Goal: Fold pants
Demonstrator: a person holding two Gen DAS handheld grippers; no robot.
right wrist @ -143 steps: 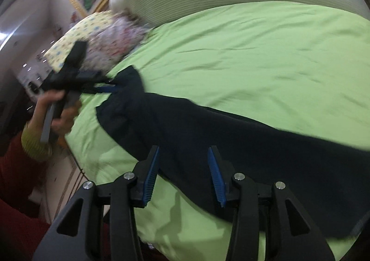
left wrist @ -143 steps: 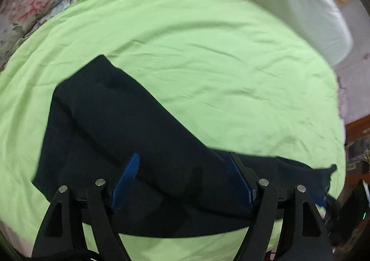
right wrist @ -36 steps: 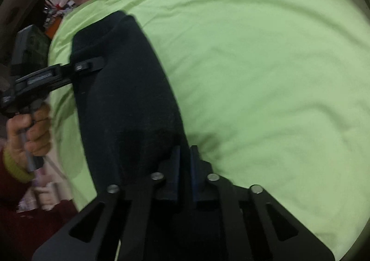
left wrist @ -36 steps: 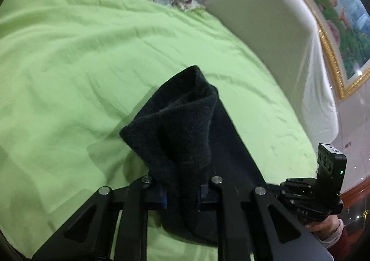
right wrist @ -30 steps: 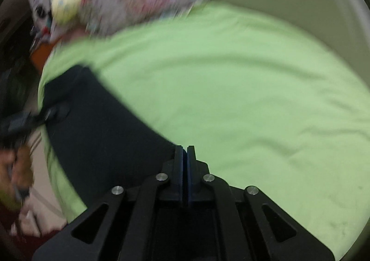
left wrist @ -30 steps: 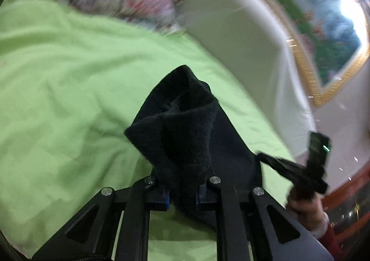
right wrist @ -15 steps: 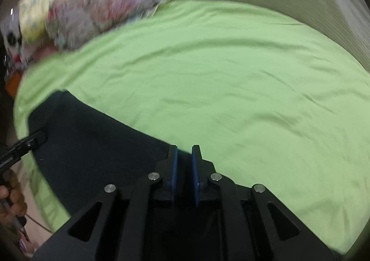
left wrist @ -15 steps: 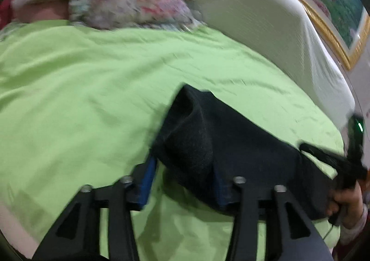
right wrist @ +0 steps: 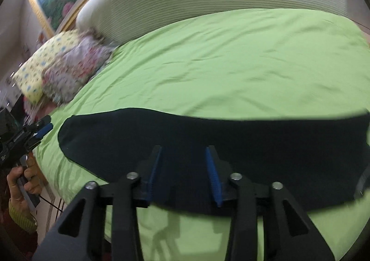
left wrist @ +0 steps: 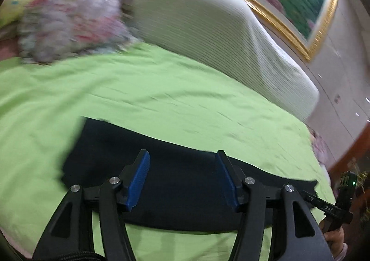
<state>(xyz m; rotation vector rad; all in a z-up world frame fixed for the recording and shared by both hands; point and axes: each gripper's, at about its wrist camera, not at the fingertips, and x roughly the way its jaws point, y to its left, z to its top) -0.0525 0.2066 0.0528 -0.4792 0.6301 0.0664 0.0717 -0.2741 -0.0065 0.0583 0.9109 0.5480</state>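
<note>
On the green bed sheet (right wrist: 231,64), near its front edge, the dark pants (right wrist: 208,141) are being left lying flat in a long strip. Nothing is being pinched: the left gripper (left wrist: 182,177) and right gripper (right wrist: 183,173) have just been opening, fingers spread above the cloth.

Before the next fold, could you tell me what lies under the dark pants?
The dark pants lie flat on the green bedsheet, which shows all around them. Anything directly beneath the cloth is covered.

The dark pants (right wrist: 231,136) lie flat in a long folded band across the bed's near edge.
</note>
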